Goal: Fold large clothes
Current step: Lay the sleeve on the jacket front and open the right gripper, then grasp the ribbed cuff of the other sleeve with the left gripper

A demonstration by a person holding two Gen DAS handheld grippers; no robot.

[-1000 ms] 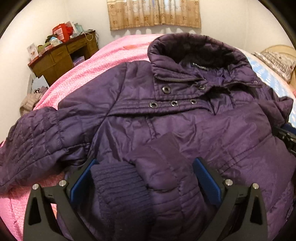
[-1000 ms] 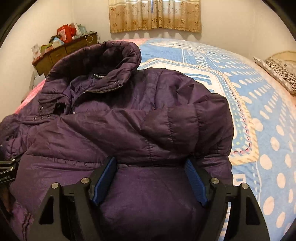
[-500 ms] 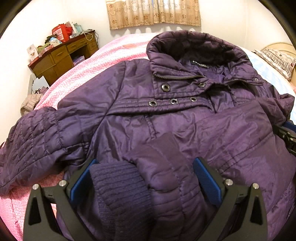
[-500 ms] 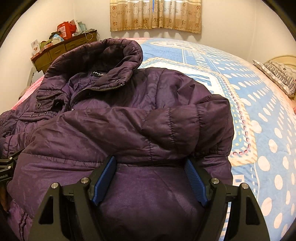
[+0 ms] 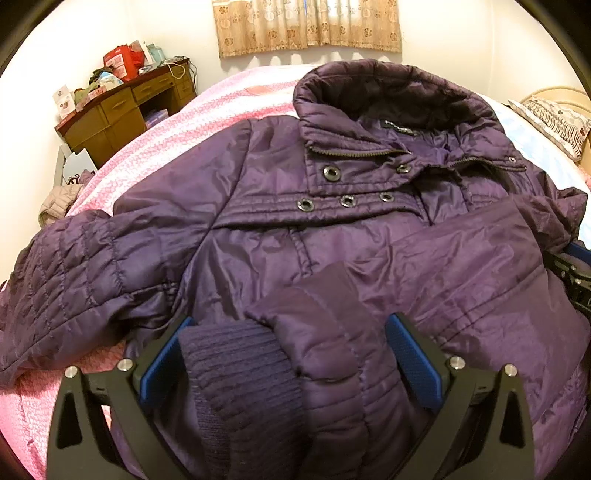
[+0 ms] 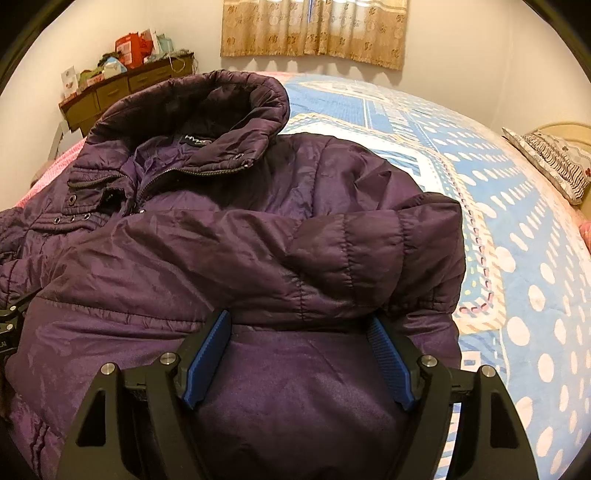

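Observation:
A large purple padded jacket [image 5: 332, 229] lies front up on the bed, collar toward the far wall. Its right sleeve is folded across the chest. My left gripper [image 5: 288, 354] is open, jaws wide on either side of that sleeve's ribbed knit cuff [image 5: 236, 373] near the hem. The other sleeve [image 5: 74, 266] lies out to the left. In the right wrist view the jacket [image 6: 221, 258] fills the left half. My right gripper [image 6: 301, 354] is open over the jacket's lower right part, below the folded sleeve [image 6: 332, 258].
The bed has a pink blanket [image 5: 177, 136] on the left and a blue dotted quilt [image 6: 517, 258] on the right. A cluttered wooden desk [image 5: 122, 107] stands at the far left wall. A patterned pillow [image 6: 554, 162] lies far right. Curtains [image 6: 314, 33] hang on the back wall.
Both grippers have drawn back and risen slightly, so more of the jacket shows. The jaws stay wide open and the jacket has not shifted.

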